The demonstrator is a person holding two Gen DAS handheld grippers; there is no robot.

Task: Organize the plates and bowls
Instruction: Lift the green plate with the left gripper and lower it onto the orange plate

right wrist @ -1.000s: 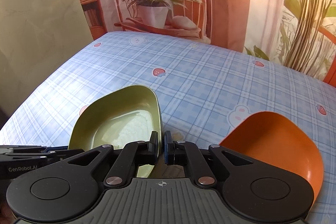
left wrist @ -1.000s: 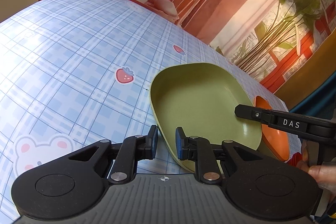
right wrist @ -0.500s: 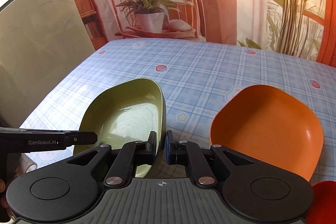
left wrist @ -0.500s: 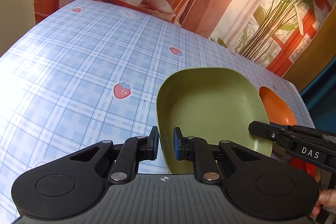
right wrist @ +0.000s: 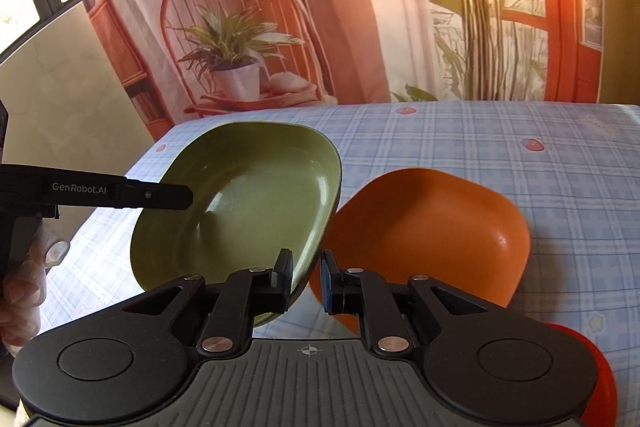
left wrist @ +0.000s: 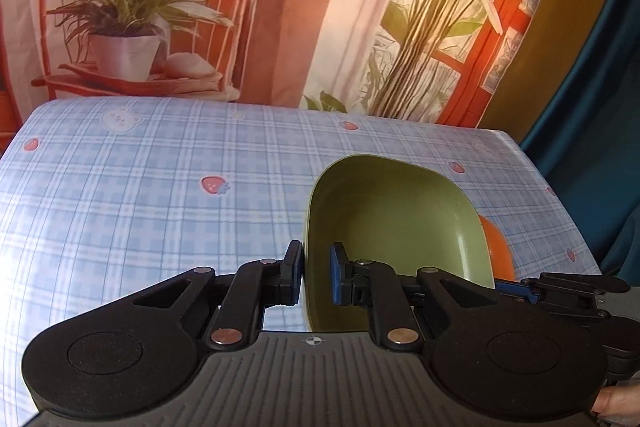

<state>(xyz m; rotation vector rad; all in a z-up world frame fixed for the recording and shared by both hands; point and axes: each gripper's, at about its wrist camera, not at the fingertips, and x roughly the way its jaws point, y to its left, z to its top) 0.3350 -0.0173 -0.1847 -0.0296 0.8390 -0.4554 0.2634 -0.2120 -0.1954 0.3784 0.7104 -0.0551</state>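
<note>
A green square plate (left wrist: pixel 392 223) is raised off the blue plaid table (left wrist: pixel 160 207) and tilted. My left gripper (left wrist: pixel 316 277) is shut on its near rim, one pad on each face. In the right wrist view the same green plate (right wrist: pixel 248 199) leans over the edge of an orange plate (right wrist: pixel 432 227) that lies on the cloth. Its lower rim runs between the fingers of my right gripper (right wrist: pixel 306 279), whose jaws are opening, with a slit showing beside the right pad. The left gripper (right wrist: pixel 188 195) reaches in from the left. The orange plate (left wrist: pixel 494 251) peeks out behind the green one.
Part of a red dish (right wrist: pixel 600 367) shows at the lower right corner. A person's hand (right wrist: pixel 24 267) holds the left tool. A printed backdrop (right wrist: pixel 240 67) of a chair and plants hangs behind the table's far edge. The cloth (right wrist: pixel 540 155) stretches far right.
The green plate has come up off the table, tilted, and moved over the orange plate's edge. The right gripper's fingers have parted slightly. The left gripper stayed clamped.
</note>
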